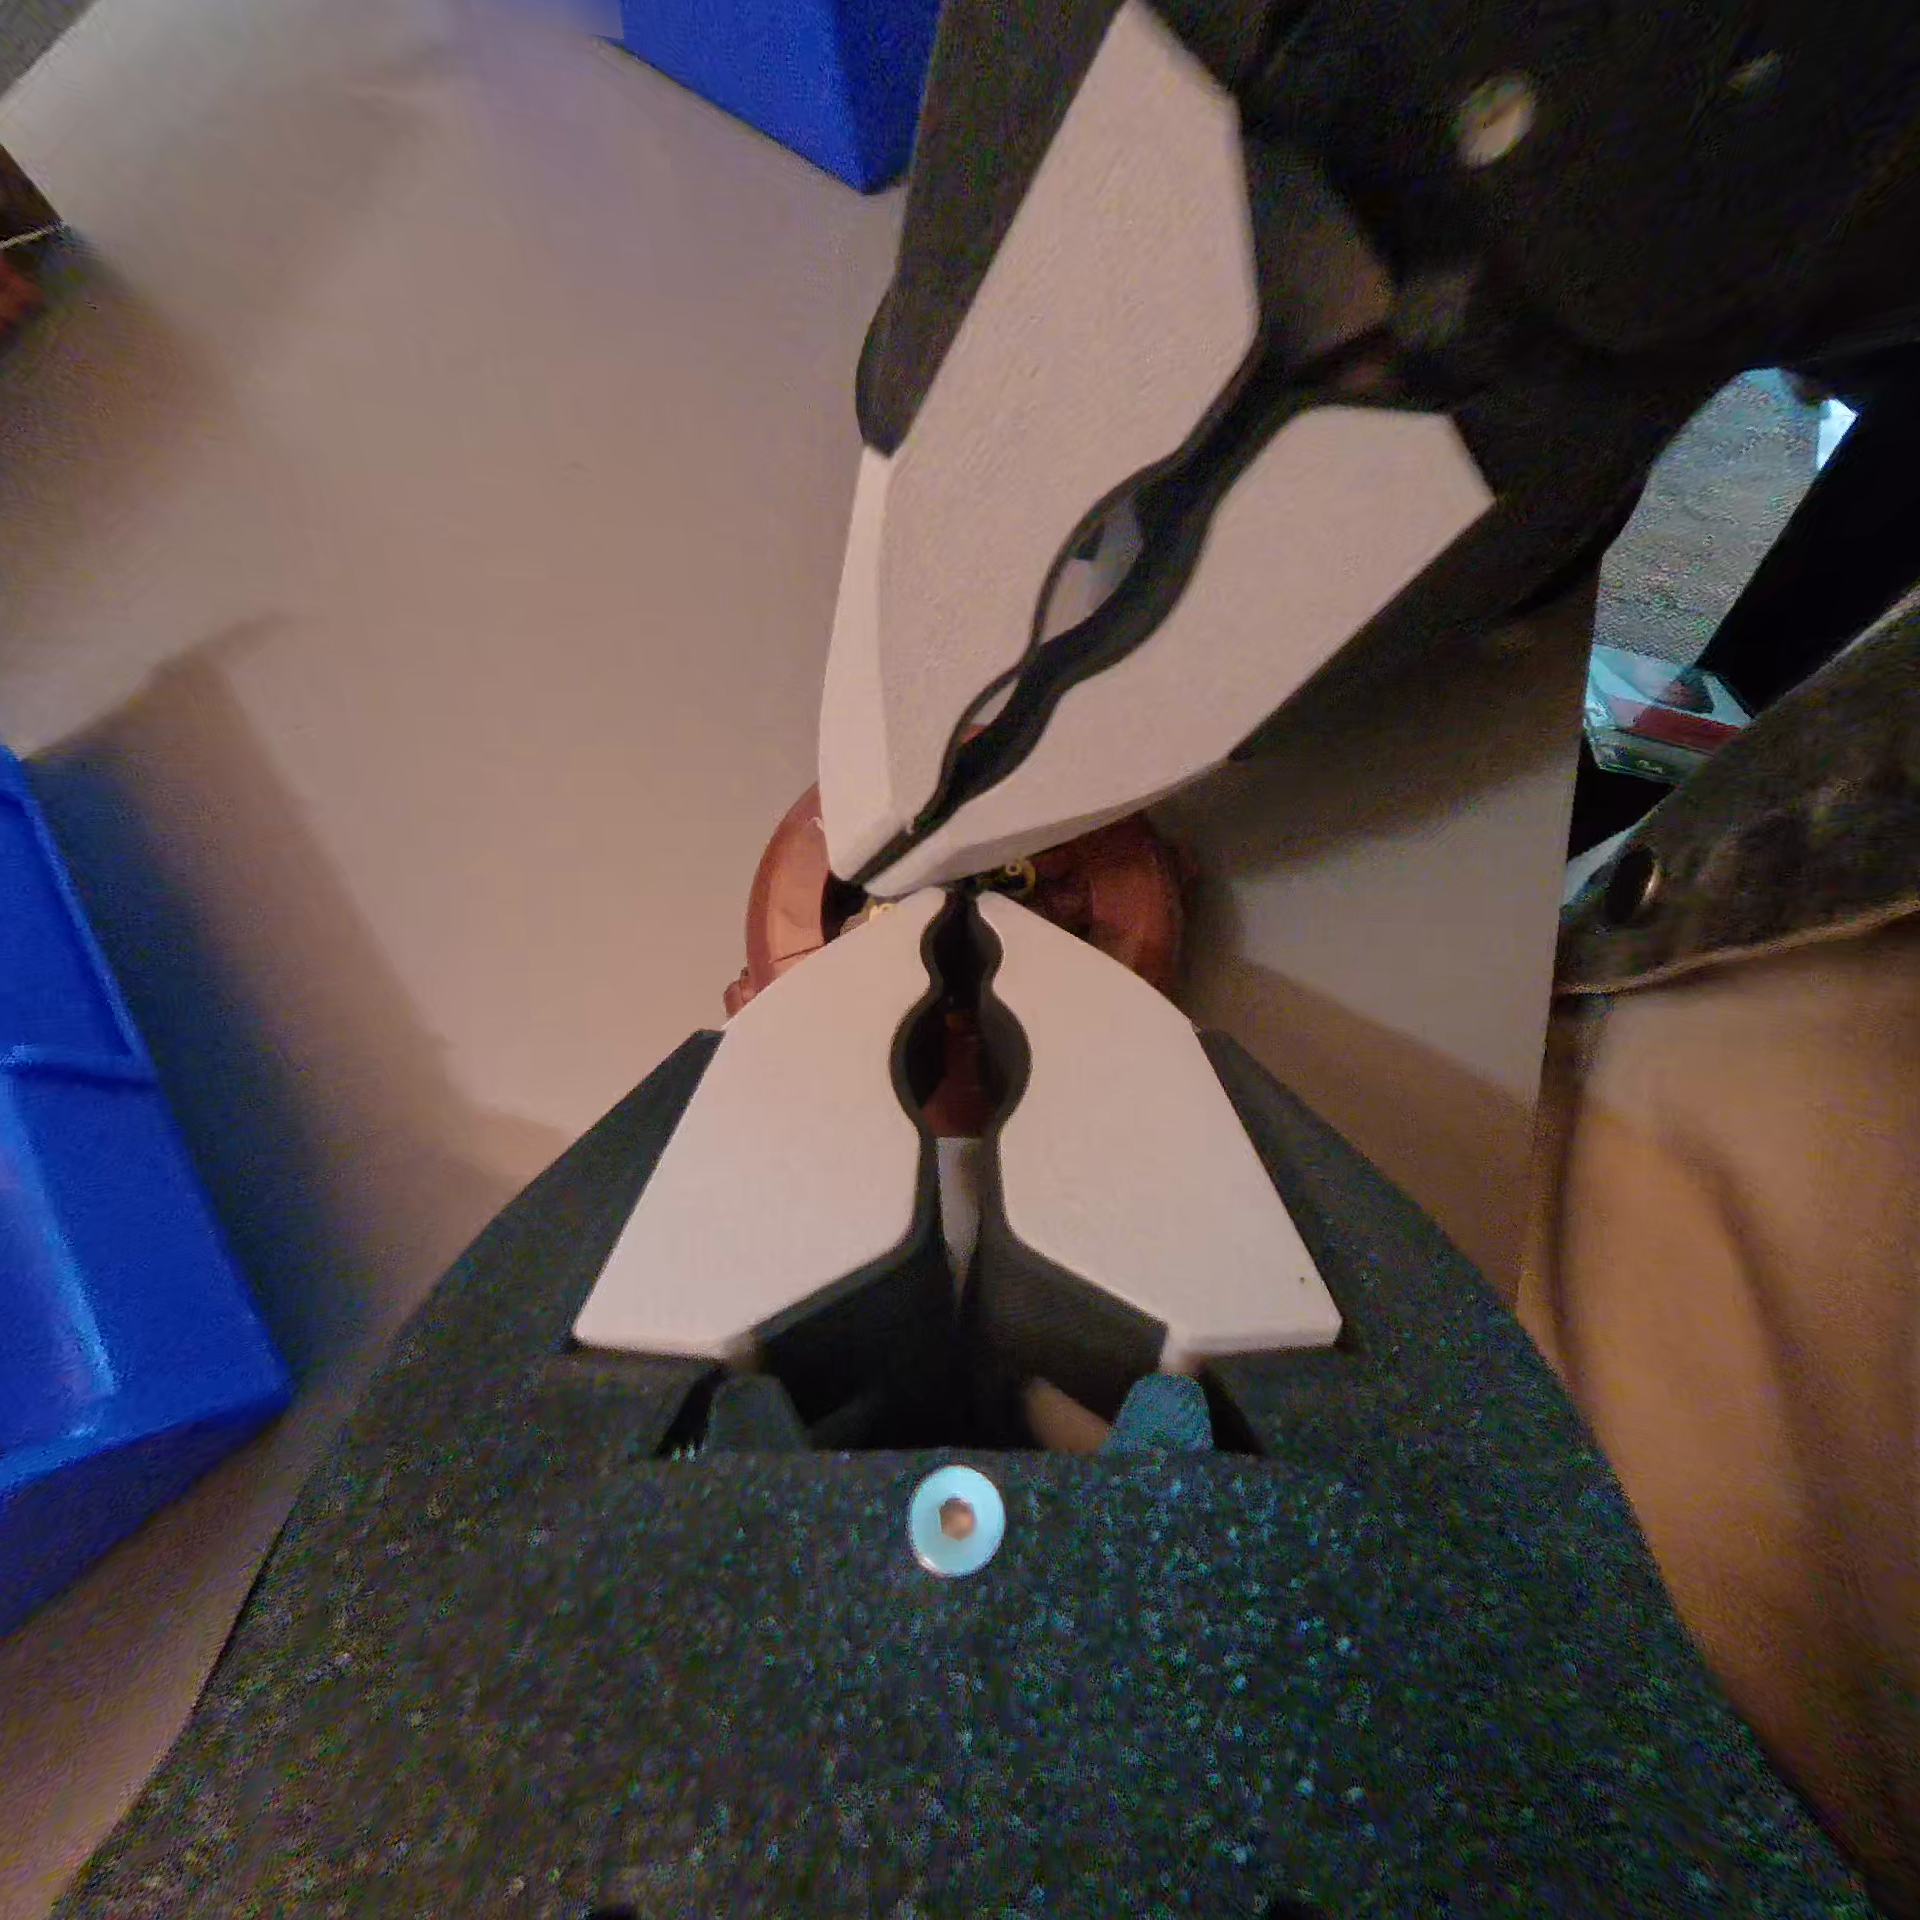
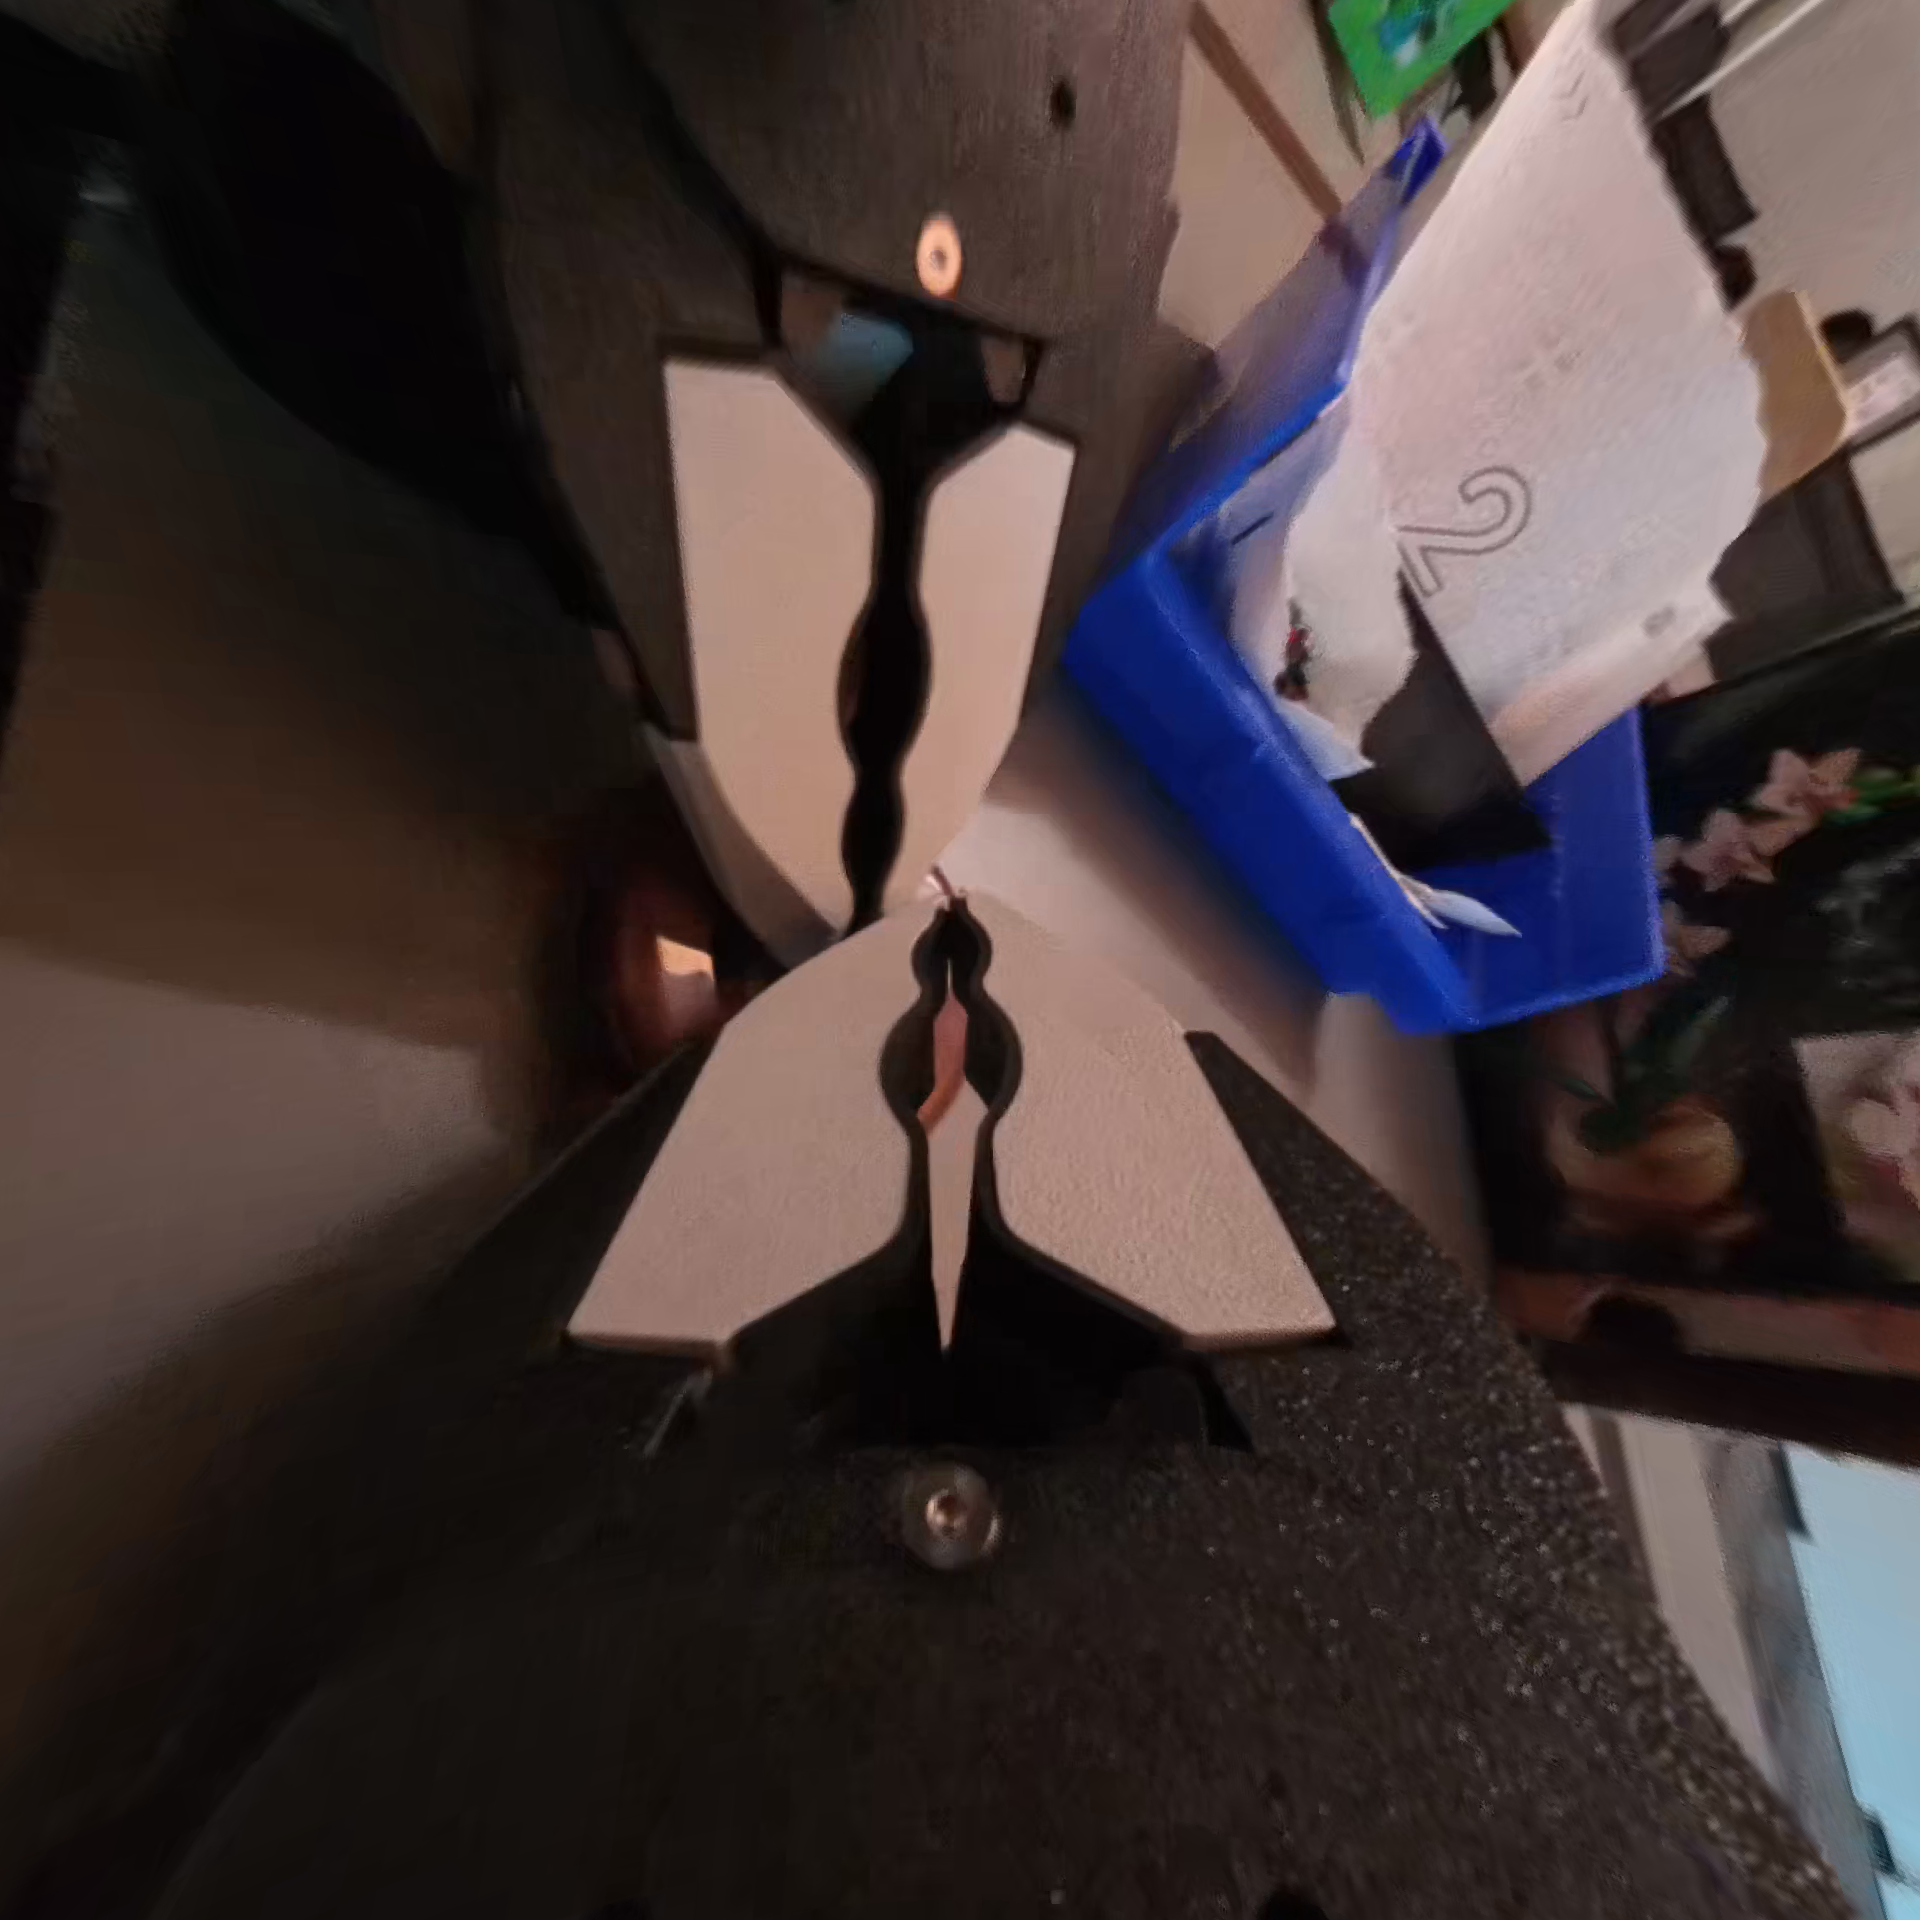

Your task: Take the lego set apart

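Observation:
A small reddish-brown lego set (image 1: 1117,894) is held over the white table (image 1: 468,520), mostly hidden behind the fingers. My left gripper (image 1: 961,909) reaches up from below and is shut on it; brown pieces show in the gap between its jaws. My right gripper (image 1: 868,878) comes down from the upper right, also shut, and its tips meet the same set. In the blurred right wrist view, my right gripper (image 2: 951,914) and left gripper (image 2: 860,914) meet tip to tip, with the set (image 2: 665,966) showing just left of them.
A blue bin (image 1: 104,1195) stands at the left and another (image 1: 790,83) at the far edge. A person's tan sleeve (image 1: 1714,1247) is at the right. In the right wrist view, a blue bin (image 2: 1247,748) holds a white paper bag (image 2: 1538,416).

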